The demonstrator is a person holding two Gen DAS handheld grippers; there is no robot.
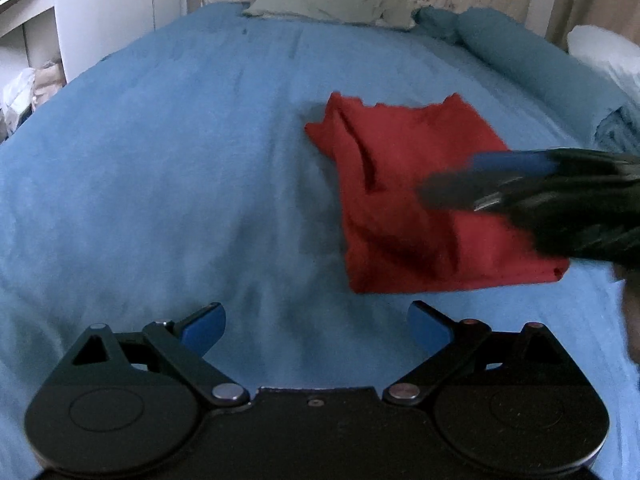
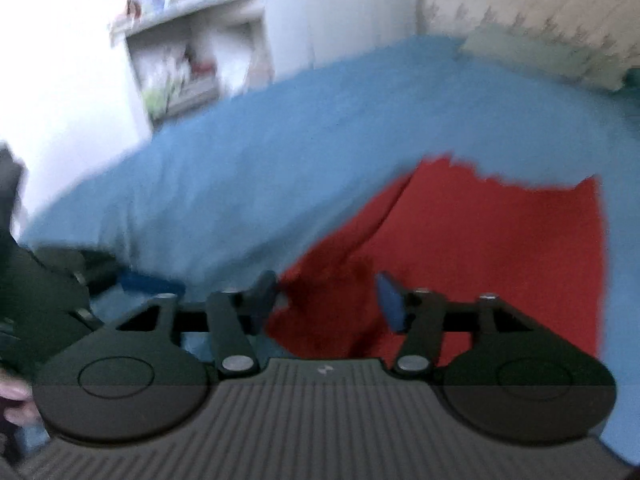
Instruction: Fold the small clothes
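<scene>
Garment: folded red cloth garment (image 1: 420, 200) lies flat on the blue bedspread (image 1: 160, 160), toward the bed's right side.
Left gripper (image 1: 316, 328): jaws wide apart, empty, over bare bedspread near the garment's near edge.
Right gripper (image 2: 326, 300): jaws apart, gripping nothing, above the garment; view blurred.
Head of bed: pale green pillow (image 1: 328, 8).

Left gripper (image 1: 316, 328): black linkage arms, round black housings, silver pivot screws, blue finger pads (image 1: 202, 330). Right gripper (image 2: 326, 300): same build, ribbed grey top plate.
</scene>
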